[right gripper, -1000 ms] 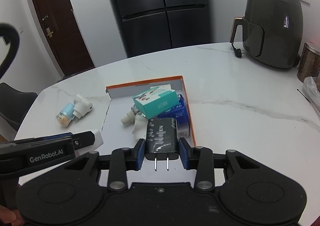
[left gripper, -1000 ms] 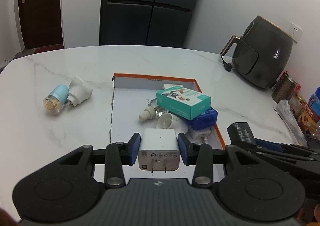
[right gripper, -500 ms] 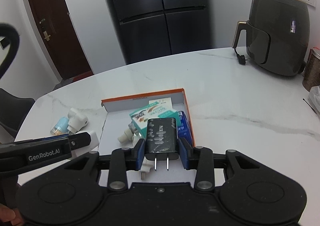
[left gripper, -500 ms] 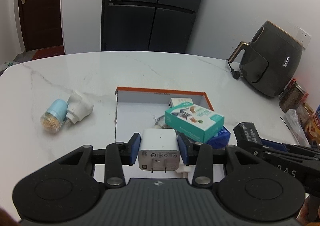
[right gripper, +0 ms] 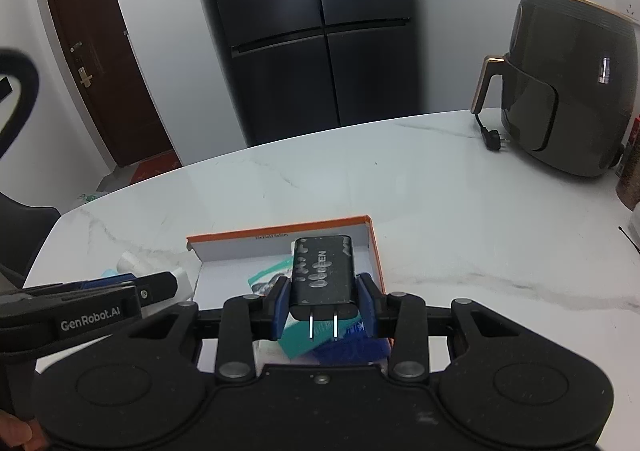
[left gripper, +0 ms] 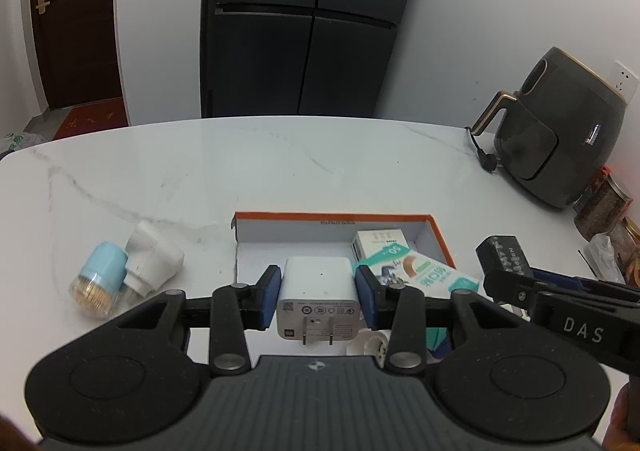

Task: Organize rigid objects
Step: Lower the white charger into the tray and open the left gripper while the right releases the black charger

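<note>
Left wrist view: an orange-rimmed cardboard tray [left gripper: 440, 229] was seen on the white marble table [left gripper: 280, 155]. A small white box [left gripper: 378, 241] and a teal-and-white box [left gripper: 424, 275] lay in its right half; its far left part was bare. The left gripper [left gripper: 317, 297] was clamped on a white charger [left gripper: 318, 301], blue pads pressed on both sides, two prongs pointed at the camera, held over the tray's near edge. A blue-capped toothpick jar [left gripper: 98, 279] and a white adapter [left gripper: 154, 261] lay touching on the table left of the tray. An air fryer [left gripper: 560, 139] stood at far right.

Right wrist view: the right gripper [right gripper: 323, 305] was clamped on a black charger [right gripper: 323, 277], glossy, lettered, droplet-marked, prongs toward the camera, held over the tray's [right gripper: 280, 233] right half. The teal box [right gripper: 268, 275] and something blue [right gripper: 352, 347] were seen beneath it in the tray.
</note>
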A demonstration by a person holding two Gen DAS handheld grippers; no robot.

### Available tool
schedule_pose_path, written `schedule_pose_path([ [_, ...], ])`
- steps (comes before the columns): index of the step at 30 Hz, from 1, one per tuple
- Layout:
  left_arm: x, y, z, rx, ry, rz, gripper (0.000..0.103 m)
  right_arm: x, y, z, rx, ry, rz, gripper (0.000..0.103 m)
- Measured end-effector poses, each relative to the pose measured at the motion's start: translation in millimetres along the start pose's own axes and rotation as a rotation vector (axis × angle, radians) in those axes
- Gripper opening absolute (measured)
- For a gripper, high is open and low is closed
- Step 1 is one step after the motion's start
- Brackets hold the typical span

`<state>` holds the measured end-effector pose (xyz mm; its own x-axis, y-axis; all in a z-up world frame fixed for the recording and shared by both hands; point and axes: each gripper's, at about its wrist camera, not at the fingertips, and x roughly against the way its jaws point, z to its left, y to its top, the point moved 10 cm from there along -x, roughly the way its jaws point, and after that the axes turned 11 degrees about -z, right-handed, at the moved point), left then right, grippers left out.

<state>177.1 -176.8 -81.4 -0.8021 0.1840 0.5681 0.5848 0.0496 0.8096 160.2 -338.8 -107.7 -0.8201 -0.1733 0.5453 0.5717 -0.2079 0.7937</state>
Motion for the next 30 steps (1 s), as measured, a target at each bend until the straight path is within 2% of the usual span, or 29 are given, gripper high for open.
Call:
schedule_pose_path([
  [17,-46,5,19,0.009,-0.019,0.060,0.041,-65,11,2,0.007,-0.055,0.046,0.045],
  [20,-54,5,22,0.010,-0.026,0.072,0.041,-80,11,-3,0.012,-0.079,0.056,0.047],
  [21,-57,5,23,0.011,-0.028,0.075,0.041,-83,11,-5,0.005,-0.080,0.058,0.054],
  [28,-75,1,20,0.012,-0.060,0.098,0.041,-66,10,-18,-0.032,-0.119,0.021,0.056],
  [30,-81,-1,18,0.013,-0.063,0.102,0.041,-57,9,-19,-0.025,-0.126,0.010,0.060],
])
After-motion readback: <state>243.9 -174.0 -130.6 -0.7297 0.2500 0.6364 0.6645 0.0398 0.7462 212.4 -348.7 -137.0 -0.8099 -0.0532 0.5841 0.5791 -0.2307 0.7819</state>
